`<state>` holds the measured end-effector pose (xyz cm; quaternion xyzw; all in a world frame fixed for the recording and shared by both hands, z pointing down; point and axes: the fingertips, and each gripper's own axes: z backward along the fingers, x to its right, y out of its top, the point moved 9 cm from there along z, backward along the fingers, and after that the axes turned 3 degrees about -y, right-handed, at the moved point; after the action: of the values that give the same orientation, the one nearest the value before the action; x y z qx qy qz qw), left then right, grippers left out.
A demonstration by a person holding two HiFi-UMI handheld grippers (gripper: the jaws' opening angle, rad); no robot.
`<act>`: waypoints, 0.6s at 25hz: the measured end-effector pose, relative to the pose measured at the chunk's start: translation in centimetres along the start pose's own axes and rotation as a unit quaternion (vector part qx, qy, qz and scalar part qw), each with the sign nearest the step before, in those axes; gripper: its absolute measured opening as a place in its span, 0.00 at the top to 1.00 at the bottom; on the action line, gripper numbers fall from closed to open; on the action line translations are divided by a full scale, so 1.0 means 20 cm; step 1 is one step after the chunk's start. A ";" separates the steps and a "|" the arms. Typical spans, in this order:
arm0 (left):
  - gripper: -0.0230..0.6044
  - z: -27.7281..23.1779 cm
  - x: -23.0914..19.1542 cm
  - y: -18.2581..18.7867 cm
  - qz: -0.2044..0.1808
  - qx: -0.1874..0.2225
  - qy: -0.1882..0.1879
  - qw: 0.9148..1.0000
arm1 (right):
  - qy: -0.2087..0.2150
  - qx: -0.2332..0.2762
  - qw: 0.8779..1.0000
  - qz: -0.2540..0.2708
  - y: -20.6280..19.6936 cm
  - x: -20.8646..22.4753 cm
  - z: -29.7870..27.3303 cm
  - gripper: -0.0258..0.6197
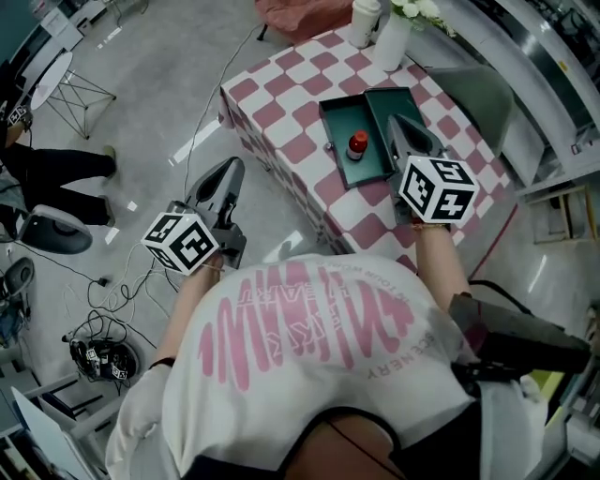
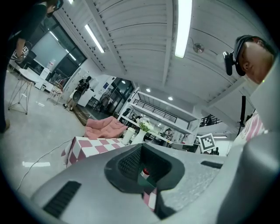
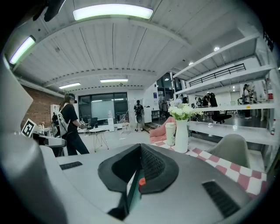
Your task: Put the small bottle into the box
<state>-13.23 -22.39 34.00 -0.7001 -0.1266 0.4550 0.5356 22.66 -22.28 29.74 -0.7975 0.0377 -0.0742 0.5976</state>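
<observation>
A small bottle (image 1: 357,145) with a red cap stands upright inside the open dark green box (image 1: 339,117) on the checkered table (image 1: 281,103). My right gripper (image 1: 401,127) hovers over the box's right half, just right of the bottle, shut with nothing in it. My left gripper (image 1: 230,169) hangs over the floor left of the table, also shut and empty. Through the notch of the left gripper (image 2: 142,151) I see the bottle (image 2: 145,173) far ahead. The right gripper (image 3: 141,151) shows the red cap (image 3: 141,181) and a box wall (image 3: 133,192) close below.
A white vase with flowers (image 1: 392,37) and a white cup (image 1: 364,21) stand at the table's far end. A grey chair (image 1: 478,94) is right of the table. Cables (image 1: 103,347) lie on the floor at the left. People stand in the background.
</observation>
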 end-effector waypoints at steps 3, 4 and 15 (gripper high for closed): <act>0.95 -0.07 0.01 0.02 -0.005 -0.003 -0.017 1.000 | -0.013 0.007 1.000 -0.003 0.01 0.03 0.06 0.95; 0.95 -0.09 0.02 0.02 -0.006 -0.004 -0.024 1.000 | -0.018 0.008 1.000 -0.003 0.01 0.05 0.07 0.95; 0.95 -0.29 0.10 0.01 -0.012 -0.031 -0.077 0.996 | -0.061 -0.021 0.998 -0.007 -0.08 0.16 0.22 0.95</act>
<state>-7.75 -24.87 32.87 -0.6775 -0.1901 0.4970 0.5078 26.45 -18.05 30.35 -0.8133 -0.0024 -0.0287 0.5811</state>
